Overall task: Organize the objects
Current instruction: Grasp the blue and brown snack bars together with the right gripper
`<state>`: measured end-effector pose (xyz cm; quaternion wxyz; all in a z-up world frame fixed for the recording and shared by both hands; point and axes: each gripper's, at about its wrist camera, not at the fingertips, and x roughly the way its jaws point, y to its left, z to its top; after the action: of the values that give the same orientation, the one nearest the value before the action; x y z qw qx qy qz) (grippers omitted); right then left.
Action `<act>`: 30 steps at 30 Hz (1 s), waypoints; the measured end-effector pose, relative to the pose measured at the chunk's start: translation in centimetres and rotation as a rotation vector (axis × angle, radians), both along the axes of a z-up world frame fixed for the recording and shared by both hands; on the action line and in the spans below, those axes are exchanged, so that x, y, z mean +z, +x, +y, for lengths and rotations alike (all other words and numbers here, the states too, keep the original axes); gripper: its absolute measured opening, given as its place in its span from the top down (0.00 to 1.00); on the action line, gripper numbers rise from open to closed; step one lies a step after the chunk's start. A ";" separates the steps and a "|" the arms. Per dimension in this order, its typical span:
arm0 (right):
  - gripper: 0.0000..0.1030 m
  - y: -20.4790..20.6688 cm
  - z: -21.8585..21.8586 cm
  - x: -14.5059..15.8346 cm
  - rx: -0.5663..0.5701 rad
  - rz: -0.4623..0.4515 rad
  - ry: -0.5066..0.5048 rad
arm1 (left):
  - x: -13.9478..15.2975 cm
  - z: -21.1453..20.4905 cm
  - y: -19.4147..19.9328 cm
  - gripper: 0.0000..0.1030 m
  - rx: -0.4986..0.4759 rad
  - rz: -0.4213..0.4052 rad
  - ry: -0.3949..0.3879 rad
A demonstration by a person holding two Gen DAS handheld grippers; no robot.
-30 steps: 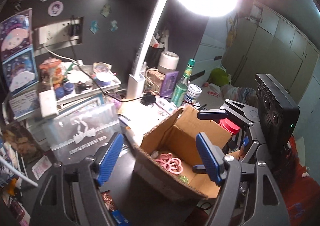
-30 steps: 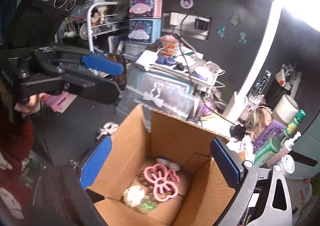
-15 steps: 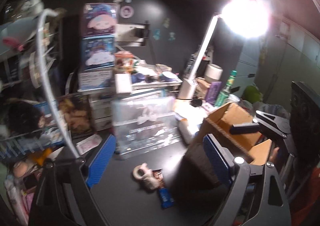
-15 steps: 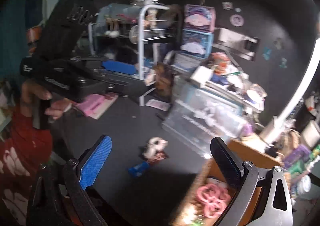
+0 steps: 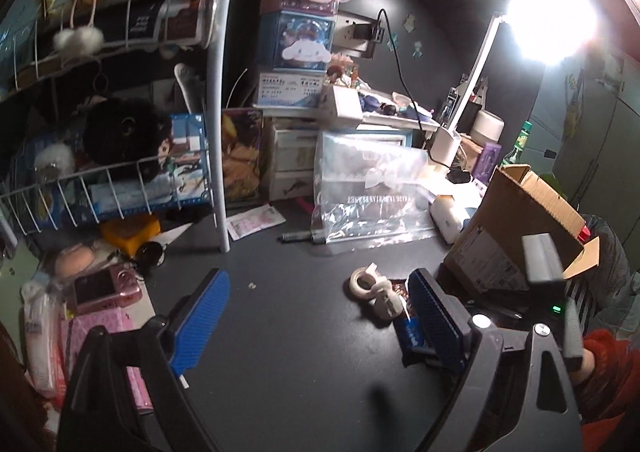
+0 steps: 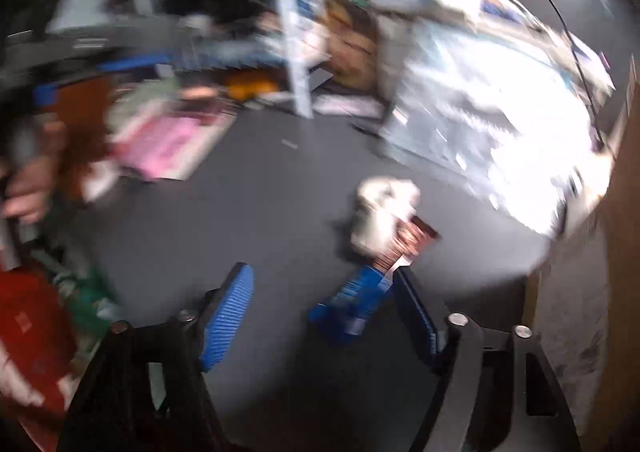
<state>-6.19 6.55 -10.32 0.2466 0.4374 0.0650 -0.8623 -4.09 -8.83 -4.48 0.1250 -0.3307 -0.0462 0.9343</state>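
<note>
Left tongs [image 5: 316,316] apart above desk [image 5: 288,352], cardboard box [image 5: 516,236] sharp there, right tongs [image 6: 324,316] apart, blurred

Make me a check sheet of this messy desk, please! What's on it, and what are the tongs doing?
Surface: dark desk top, bare in the middle.
Job's things: open cardboard box at right; white tape roll touching a small white object and a blue packet.
Clutter: pink camera, clear zip bag, wire rack.
Grippers: left tongs open, empty; right tongs open, empty, view blurred.
Cables: black cord from wall socket.
Surroundings: bright desk lamp.
</note>
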 end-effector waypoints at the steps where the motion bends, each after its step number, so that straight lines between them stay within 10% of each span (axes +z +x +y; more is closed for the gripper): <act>1: 0.48 -0.6 0.4 -1.0 -0.036 -0.018 -0.001 | -0.2 -0.1 0.0 0.13 -0.001 -0.004 0.002; 16: 0.86 -2.0 1.0 -3.3 -0.124 0.061 0.142 | -1.3 0.3 -0.5 0.13 -0.028 -0.038 0.013; 30: 0.86 1.3 0.9 2.7 0.022 0.133 -0.014 | -0.9 4.3 -0.8 0.13 -0.180 -0.062 0.075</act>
<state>-4.90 7.48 -7.61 0.2543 0.3768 0.0801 -0.8871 -4.87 -4.57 -5.35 0.2190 -0.3573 -0.0552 0.9063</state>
